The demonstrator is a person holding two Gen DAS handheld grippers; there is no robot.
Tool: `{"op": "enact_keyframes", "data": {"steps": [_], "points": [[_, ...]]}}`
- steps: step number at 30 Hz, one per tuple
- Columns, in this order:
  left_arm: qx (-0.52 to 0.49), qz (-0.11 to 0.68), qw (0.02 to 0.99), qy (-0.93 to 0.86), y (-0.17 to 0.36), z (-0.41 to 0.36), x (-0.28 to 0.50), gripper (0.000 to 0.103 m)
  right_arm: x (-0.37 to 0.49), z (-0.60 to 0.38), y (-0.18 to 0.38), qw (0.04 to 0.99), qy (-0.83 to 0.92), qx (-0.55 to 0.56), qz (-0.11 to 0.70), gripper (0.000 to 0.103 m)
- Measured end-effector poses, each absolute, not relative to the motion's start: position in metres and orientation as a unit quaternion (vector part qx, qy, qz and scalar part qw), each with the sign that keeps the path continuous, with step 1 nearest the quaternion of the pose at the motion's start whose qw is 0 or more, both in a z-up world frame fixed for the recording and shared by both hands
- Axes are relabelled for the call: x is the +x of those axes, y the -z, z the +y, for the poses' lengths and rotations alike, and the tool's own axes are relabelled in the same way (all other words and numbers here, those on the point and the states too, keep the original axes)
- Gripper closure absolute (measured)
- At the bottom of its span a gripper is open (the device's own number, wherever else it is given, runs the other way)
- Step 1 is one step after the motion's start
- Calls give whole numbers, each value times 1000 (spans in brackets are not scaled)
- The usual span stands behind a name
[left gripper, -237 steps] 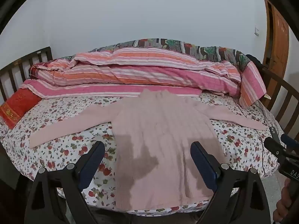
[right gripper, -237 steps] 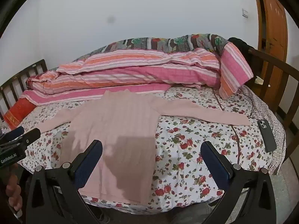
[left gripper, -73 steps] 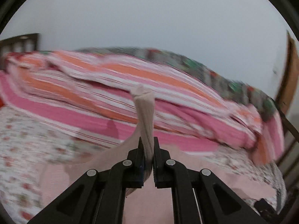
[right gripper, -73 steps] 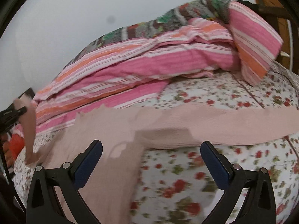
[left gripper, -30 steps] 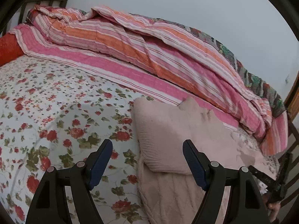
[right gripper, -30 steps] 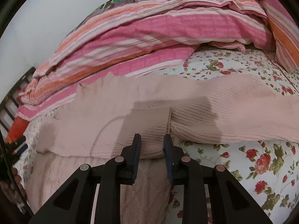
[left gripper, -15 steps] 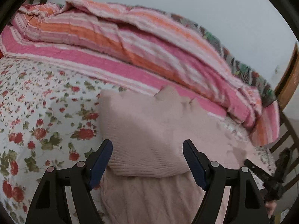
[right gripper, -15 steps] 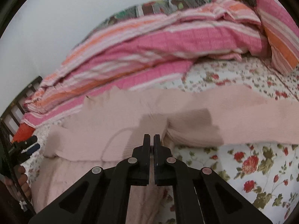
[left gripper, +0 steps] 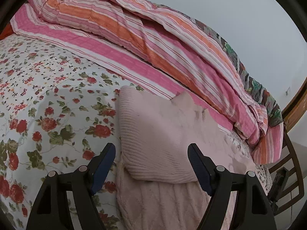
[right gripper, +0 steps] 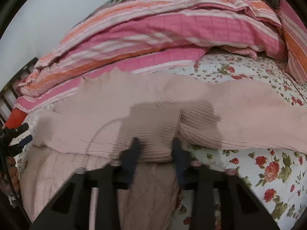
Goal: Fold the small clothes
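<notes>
Garment: pale pink ribbed knit sweater (left gripper: 163,145) lies flat on the white bedsheet printed with red roses (left gripper: 48,115), filling the lower centre of the left wrist view.
Folded sleeve: one pink ribbed sleeve (left gripper: 153,143) is laid across the body of the sweater, its cuff end at lower centre of the right wrist view.
Unfolded sleeve: the other pink ribbed sleeve (right gripper: 249,118) runs out flat to the right edge of the right wrist view, on the sheet.
Left claw: left gripper (left gripper: 151,164) hangs low at the bottom of its frame, blue-padded jaws spread wide on either side of the folded sleeve, gripping nothing.
Right claw: right gripper (right gripper: 156,151) is blurred at bottom centre; its jaws stand apart astride the cuff end, not pinching it as far as I can tell.
Background: pink and orange striped quilt (left gripper: 153,38) is heaped across the upper half of both frames.
Step in hand: likely the first sleeve is placed and the outstretched one is next.
Risk, snag: jaw tips sit close to the loose knit; pulling away low could catch a rib and drag the laid sleeve askew.
Risk, shift: tugging the far sleeve hard could slide the whole sweater on the soft sheet and undo the fold.
</notes>
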State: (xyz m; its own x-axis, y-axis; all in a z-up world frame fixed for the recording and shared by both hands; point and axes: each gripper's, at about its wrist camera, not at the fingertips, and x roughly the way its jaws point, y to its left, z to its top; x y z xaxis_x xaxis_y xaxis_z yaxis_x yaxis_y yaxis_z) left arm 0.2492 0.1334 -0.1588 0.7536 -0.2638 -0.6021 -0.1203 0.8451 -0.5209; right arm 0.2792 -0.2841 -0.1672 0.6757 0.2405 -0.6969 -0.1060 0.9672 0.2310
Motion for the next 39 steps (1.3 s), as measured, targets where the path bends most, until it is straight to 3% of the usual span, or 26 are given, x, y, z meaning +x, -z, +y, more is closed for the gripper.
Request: {"op": "enact_keyframes", "data": {"steps": [7,13,22,28,39], "points": [[-263,336,901,71,150,122,251,27,253,-292,141,941,-107,99,306,93],[-216,380,897,61,166,98,270,27,274,-298,162,917,-66,113,378,92],[-131,393,910,29,173,75,276,15,258,-322,145,914,-32,136,381,58],[-127,393,910,27,172,75,277,14,232,-404,104,926,52,136,347,27],[-153,399,904,13,180,84,283,12,174,-571,167,911,139,174,346,27]]}}
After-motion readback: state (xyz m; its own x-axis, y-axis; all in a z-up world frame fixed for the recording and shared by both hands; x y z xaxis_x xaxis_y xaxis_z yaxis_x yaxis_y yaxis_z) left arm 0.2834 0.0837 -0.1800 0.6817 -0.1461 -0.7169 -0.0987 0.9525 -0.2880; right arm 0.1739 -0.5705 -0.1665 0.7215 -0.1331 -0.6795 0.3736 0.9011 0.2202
